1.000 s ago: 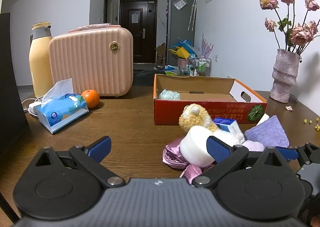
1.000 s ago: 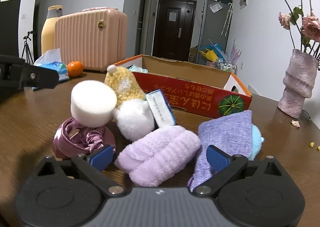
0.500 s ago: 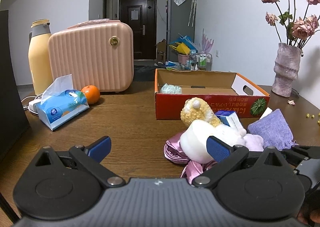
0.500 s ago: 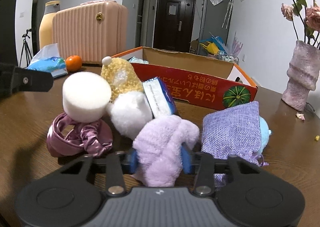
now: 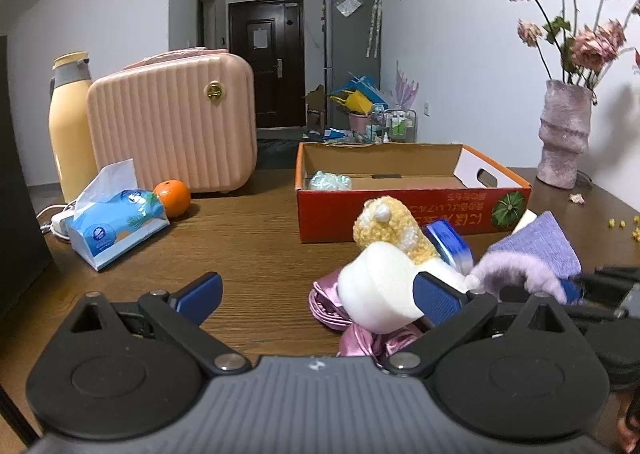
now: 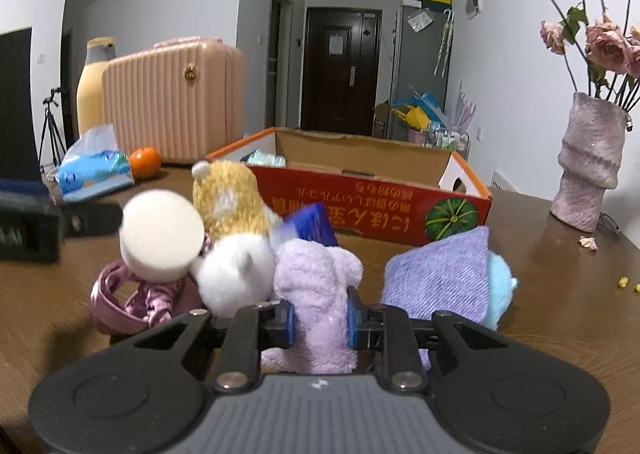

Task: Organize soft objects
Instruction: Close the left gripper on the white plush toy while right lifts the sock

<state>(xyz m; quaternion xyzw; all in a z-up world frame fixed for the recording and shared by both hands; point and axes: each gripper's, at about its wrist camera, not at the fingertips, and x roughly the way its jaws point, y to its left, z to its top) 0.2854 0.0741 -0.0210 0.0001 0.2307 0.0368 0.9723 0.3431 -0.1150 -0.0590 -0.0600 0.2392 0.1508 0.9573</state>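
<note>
Between the right gripper's (image 6: 320,324) closing pads, the lilac plush's (image 6: 316,294) lower end drops behind the gripper body — hidden. Left of those fingers, the white foam cylinder (image 6: 162,234) and blue packet (image 6: 314,225) are smeared by blur, the packet's print unreadable. Beyond the left gripper's (image 5: 316,294) right finger, the satin scrunchie (image 5: 372,338) lies mostly covered — its shape cannot be told.

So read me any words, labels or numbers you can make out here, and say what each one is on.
Red cardboard box: lines of yellow characters on its front wall, printed upside down, too blurred to quote.
Blue tissue pack: round logo, print too small to read.
Small blue packet in the pile: blurred, unreadable.
Paper on the dark door: unreadable.
</note>
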